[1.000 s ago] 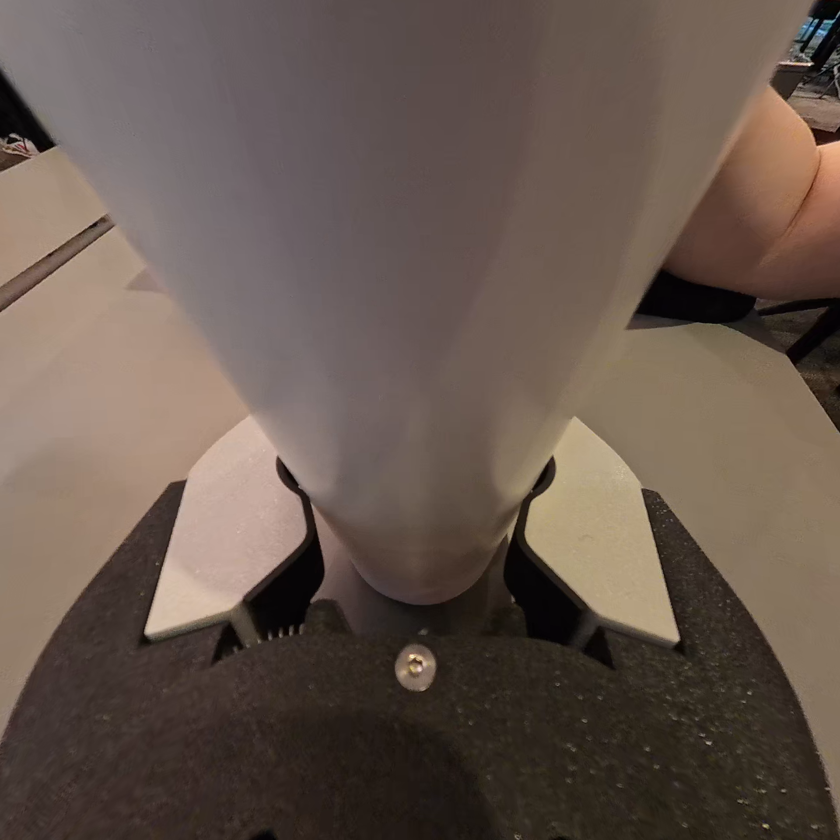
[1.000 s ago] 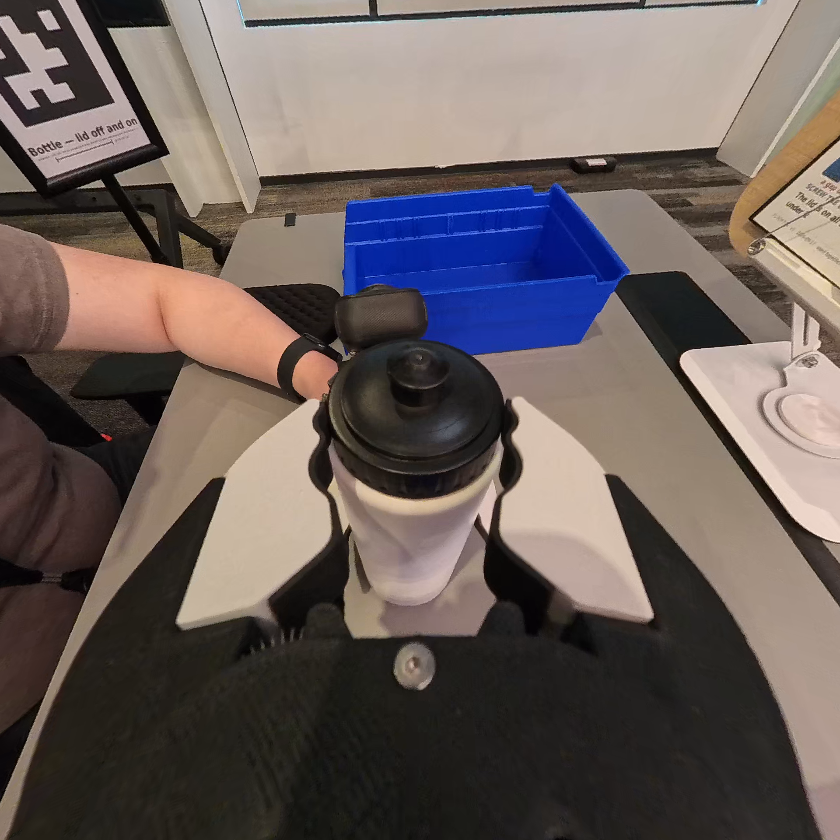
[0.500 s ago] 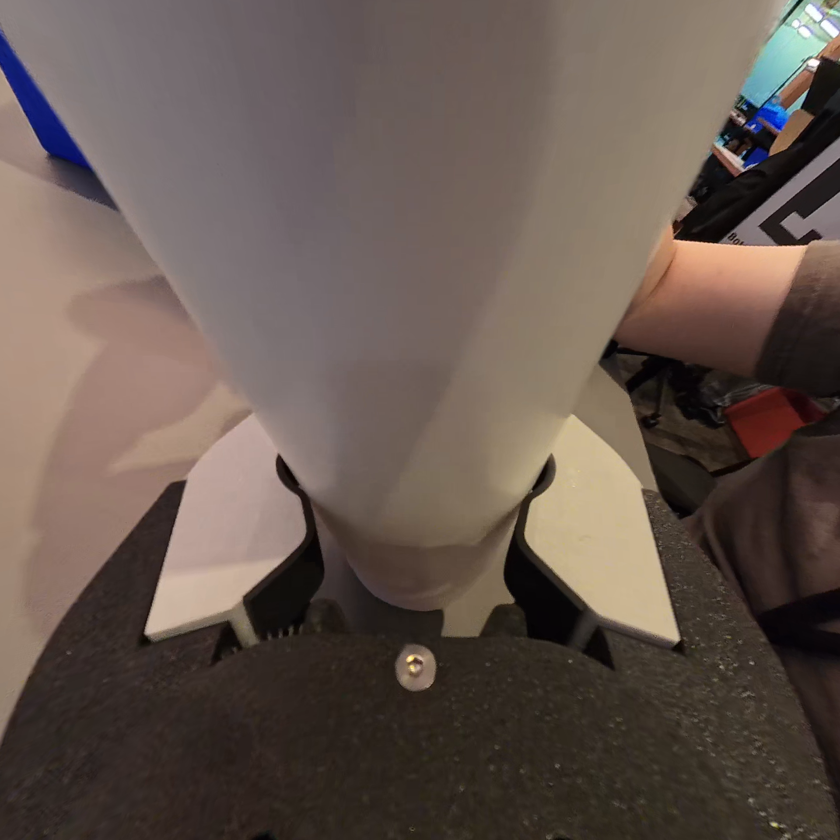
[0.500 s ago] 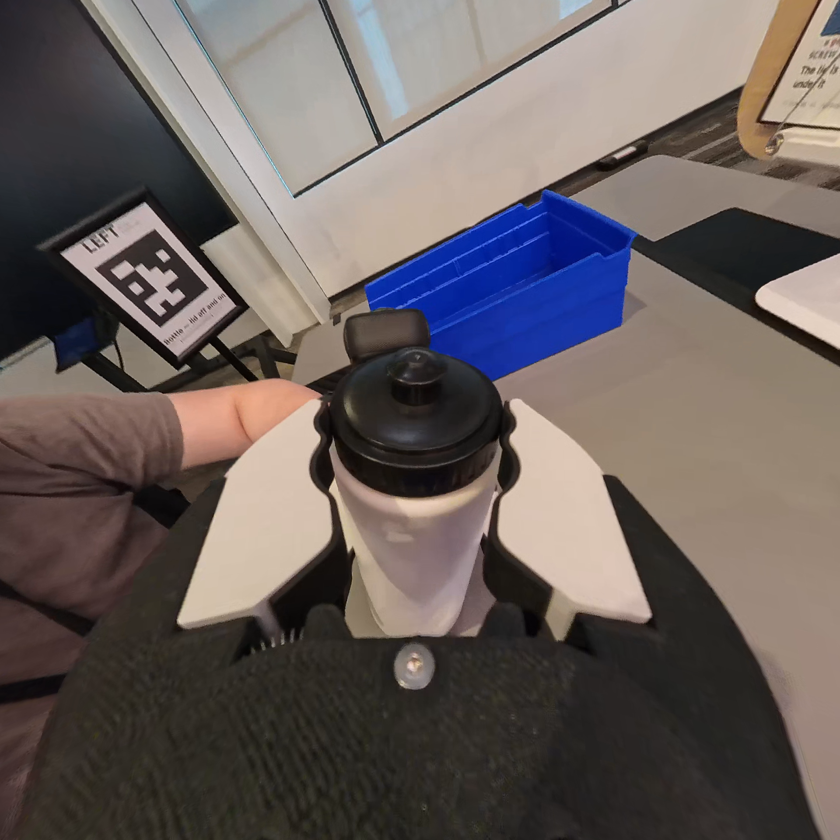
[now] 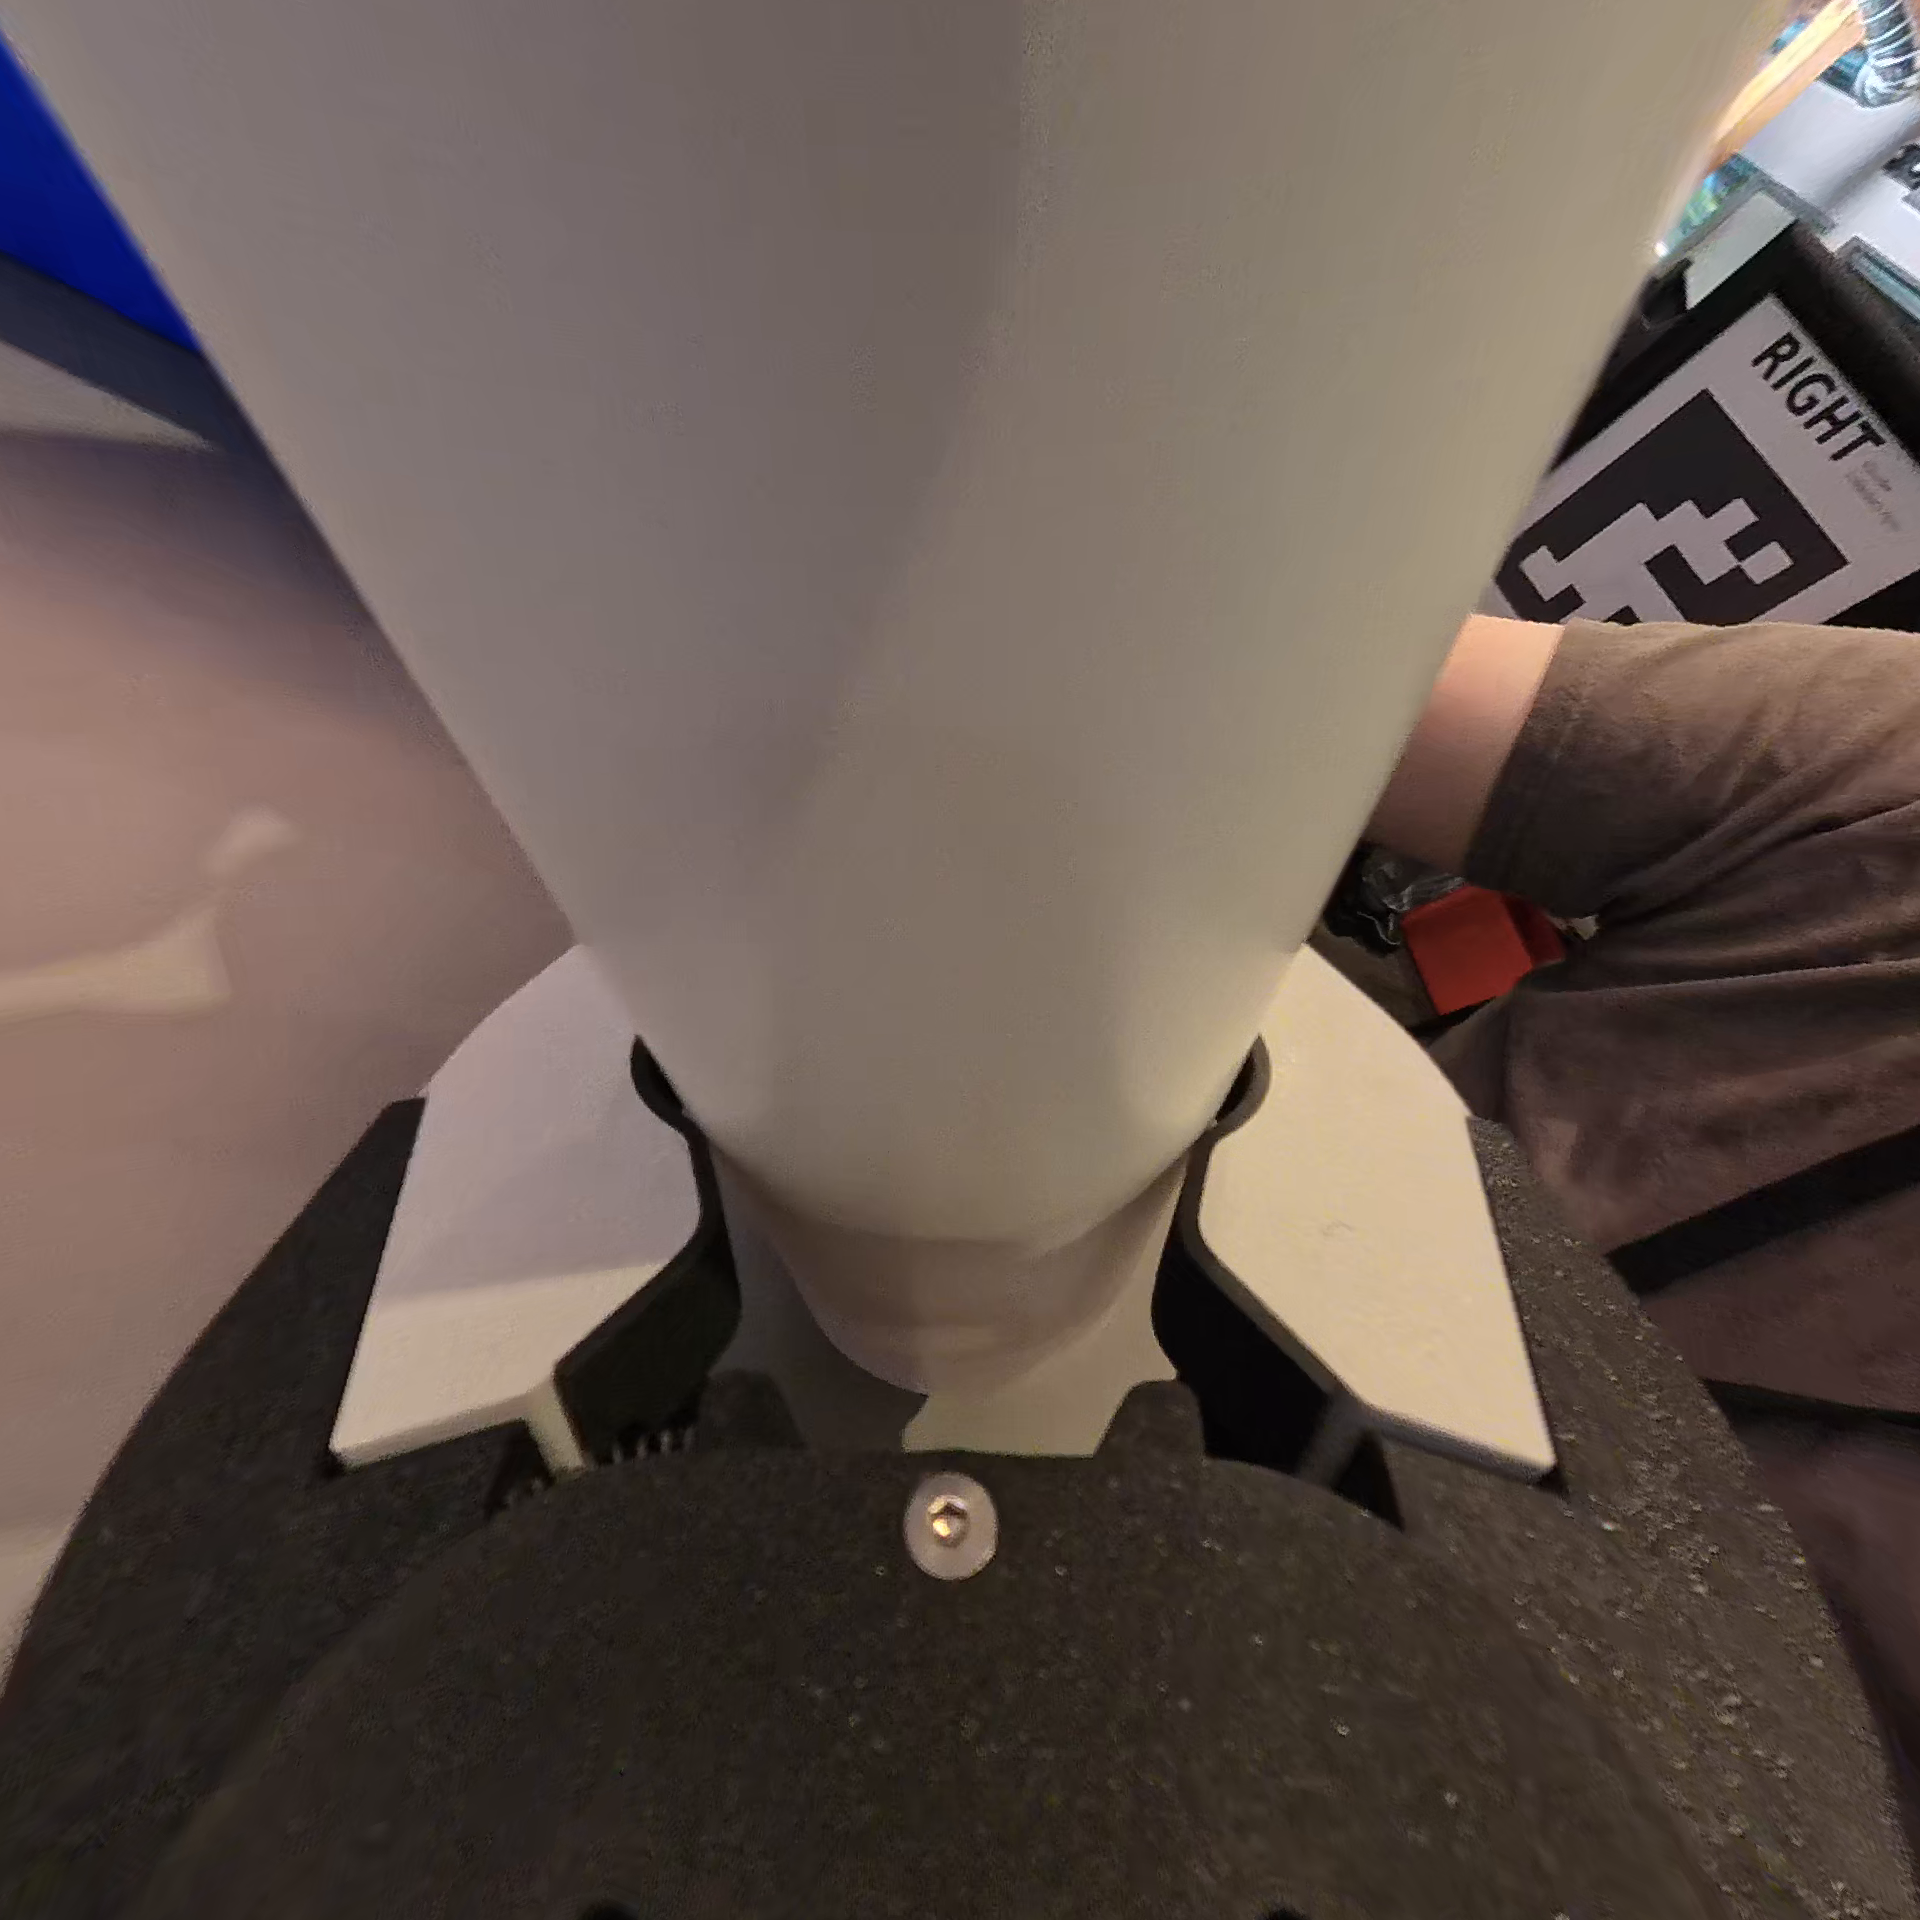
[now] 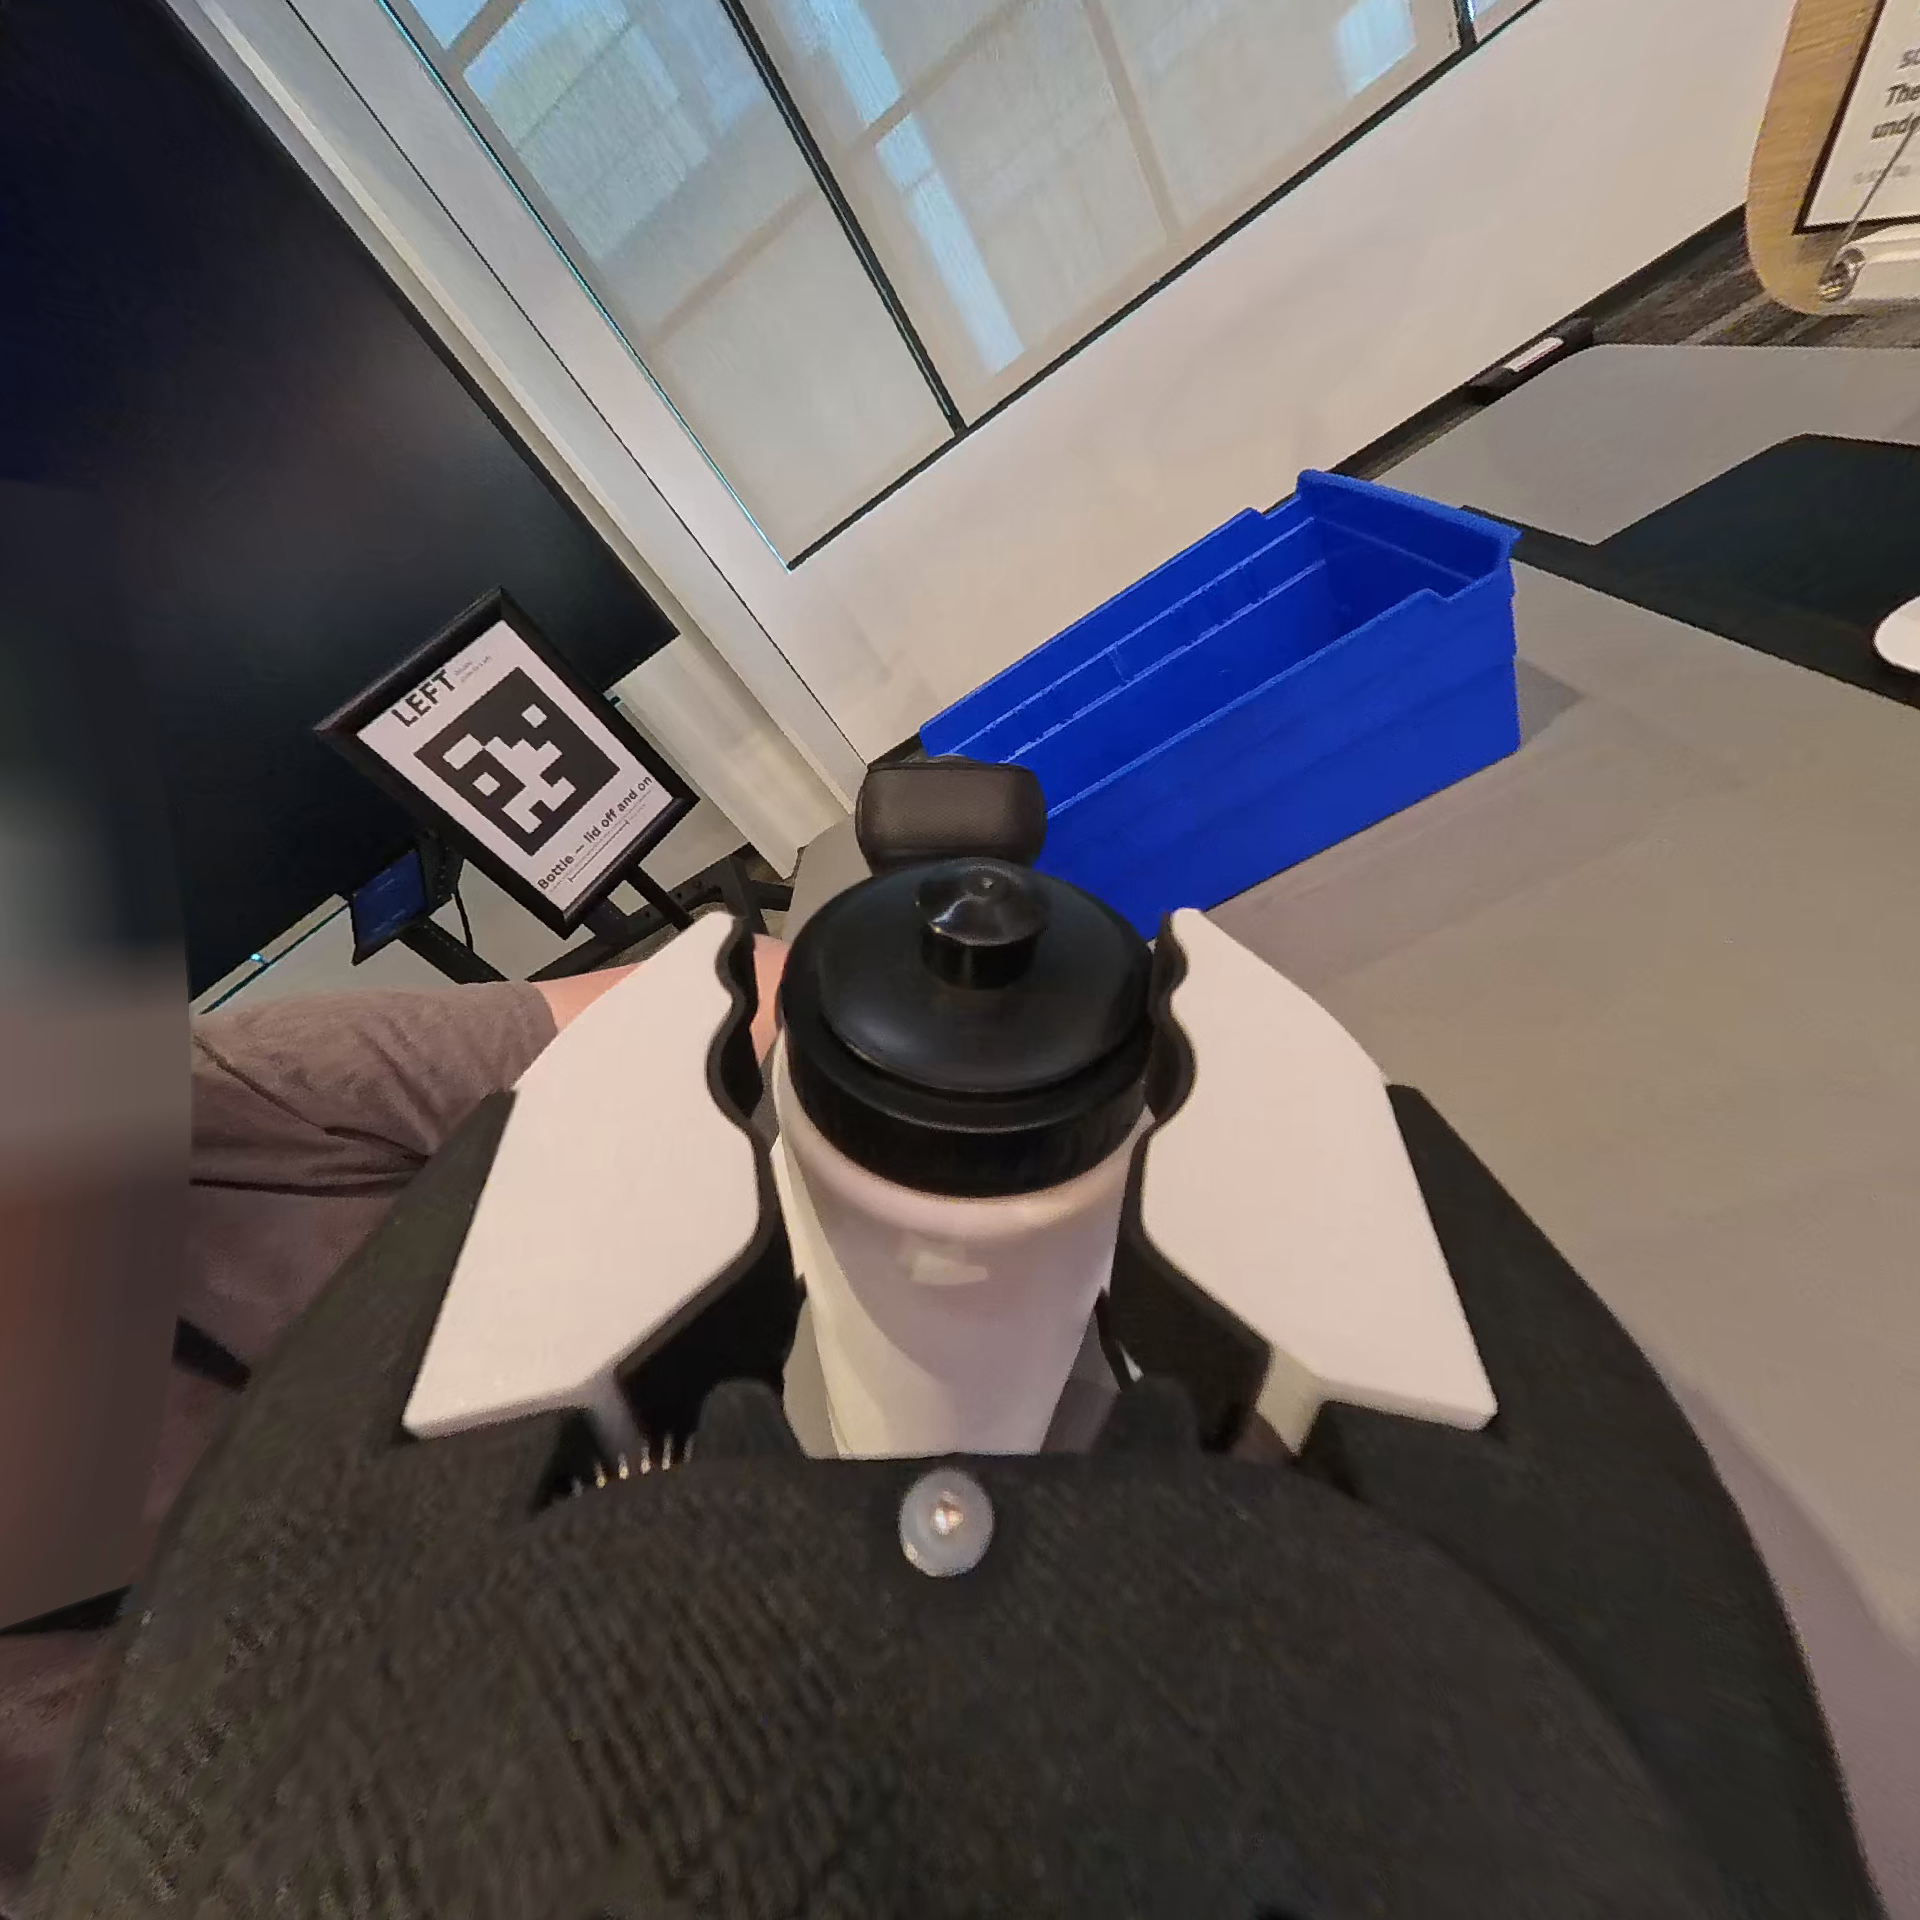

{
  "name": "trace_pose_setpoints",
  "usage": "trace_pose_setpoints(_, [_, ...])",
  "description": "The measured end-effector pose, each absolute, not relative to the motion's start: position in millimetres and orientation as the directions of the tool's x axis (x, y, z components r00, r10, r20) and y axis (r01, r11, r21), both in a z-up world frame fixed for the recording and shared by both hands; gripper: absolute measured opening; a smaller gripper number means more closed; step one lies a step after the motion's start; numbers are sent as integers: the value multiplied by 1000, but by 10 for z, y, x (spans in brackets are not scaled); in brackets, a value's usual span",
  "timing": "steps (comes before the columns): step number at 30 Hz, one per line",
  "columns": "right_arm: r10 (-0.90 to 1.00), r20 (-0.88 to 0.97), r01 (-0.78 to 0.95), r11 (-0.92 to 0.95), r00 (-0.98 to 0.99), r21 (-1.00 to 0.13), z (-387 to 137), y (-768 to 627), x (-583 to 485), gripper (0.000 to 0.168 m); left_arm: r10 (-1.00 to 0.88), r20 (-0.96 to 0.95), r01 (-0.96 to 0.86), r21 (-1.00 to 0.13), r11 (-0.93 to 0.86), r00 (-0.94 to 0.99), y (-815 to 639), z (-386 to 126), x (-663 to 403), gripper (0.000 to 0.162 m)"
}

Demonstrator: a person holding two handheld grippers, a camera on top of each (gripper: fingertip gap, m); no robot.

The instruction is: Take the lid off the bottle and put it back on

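A white bottle (image 5: 831, 520) with a black lid (image 6: 966, 1039) is held up off the grey table (image 6: 1558, 987) between both grippers. My left gripper (image 5: 948, 1081) is shut on the bottle's lower body, which fills most of the left wrist view. My right gripper (image 6: 956, 997) is shut on the lid, with a finger on each side of its rim. The lid sits on the bottle (image 6: 935, 1299), spout up. A black part of the left gripper (image 6: 951, 821) shows just behind the lid.
A blue bin (image 6: 1247, 675) stands on the table beyond the bottle. A framed marker sign (image 6: 509, 758) stands to the left, another (image 5: 1714, 520) to the right in the left wrist view. The person's sleeve (image 6: 332, 1081) is close on the left. A black mat (image 6: 1766, 499) lies far right.
Both grippers and the bottle have swung round together, so the backgrounds have shifted. The right wrist view has tilted up and to the left. Both grips look the same and the lid is still on.
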State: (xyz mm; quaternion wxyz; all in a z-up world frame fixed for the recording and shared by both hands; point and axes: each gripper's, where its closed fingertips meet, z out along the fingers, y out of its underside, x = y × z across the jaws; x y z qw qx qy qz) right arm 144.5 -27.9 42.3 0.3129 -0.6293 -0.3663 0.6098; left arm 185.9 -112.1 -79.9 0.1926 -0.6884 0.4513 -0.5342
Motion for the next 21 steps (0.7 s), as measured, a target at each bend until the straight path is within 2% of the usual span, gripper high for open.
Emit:
trace_pose_setpoints(10, [893, -447, 143, -436, -54, -888, 421, -408, 1461, 75, -829, 556, -419, -767, -486, -55, -1235, -719, 1877, 101])
trace_pose_setpoints(21, [951, -309, 146, -303, -17, -942, 480, -452, 1420, 73, -915, 403, -419, -825, -379, 36, -1055, -774, 1825, 101])
